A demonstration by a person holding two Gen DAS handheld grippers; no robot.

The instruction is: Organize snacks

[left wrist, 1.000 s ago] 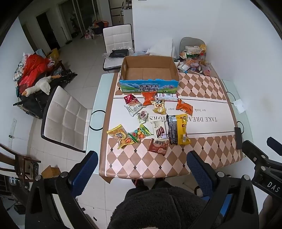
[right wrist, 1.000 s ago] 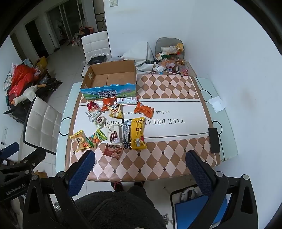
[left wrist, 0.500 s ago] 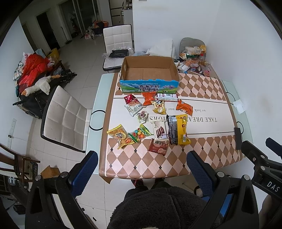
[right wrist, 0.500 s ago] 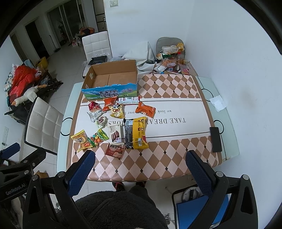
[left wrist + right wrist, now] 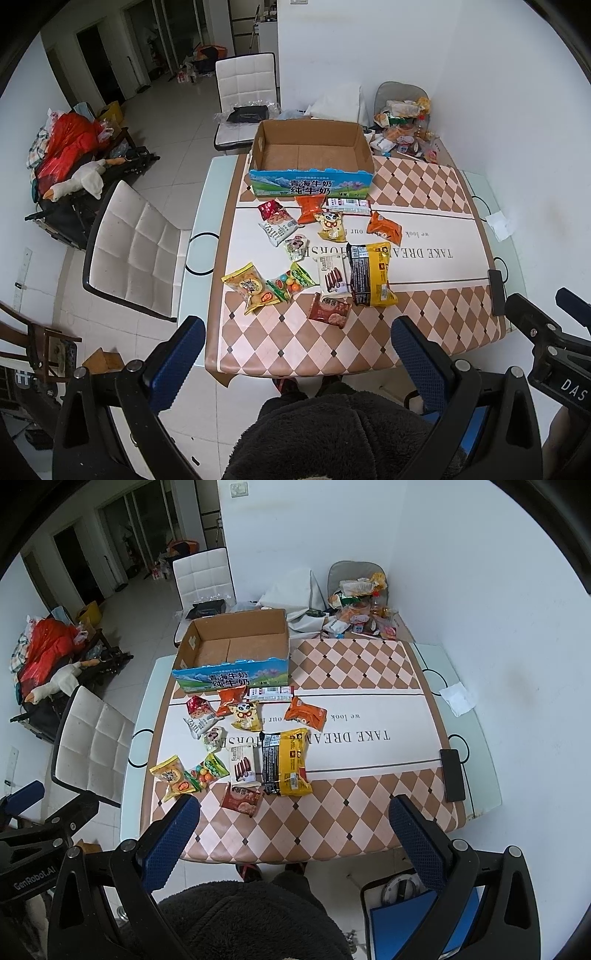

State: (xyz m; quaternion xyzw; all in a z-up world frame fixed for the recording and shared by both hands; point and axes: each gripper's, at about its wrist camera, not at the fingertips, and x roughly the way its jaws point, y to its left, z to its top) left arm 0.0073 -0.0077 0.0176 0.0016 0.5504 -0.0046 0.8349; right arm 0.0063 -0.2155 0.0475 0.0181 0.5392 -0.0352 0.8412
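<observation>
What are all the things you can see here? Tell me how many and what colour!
Cardboard box: one, brown with a blue front, empty, far end of table.
Snack packets: about twelve, yellow, orange, red, green, white, brown, loose before the box.
Table: one, brown-and-pink checked cloth.
Phone: one, black, table's right edge.
Tissue: one, white, right edge.
Clutter pile: mixed colours, far right corner.
White chairs: two, left and far side.
Left gripper: blue pads, open, above the near edge.
Right gripper: blue pads, open, likewise.
</observation>
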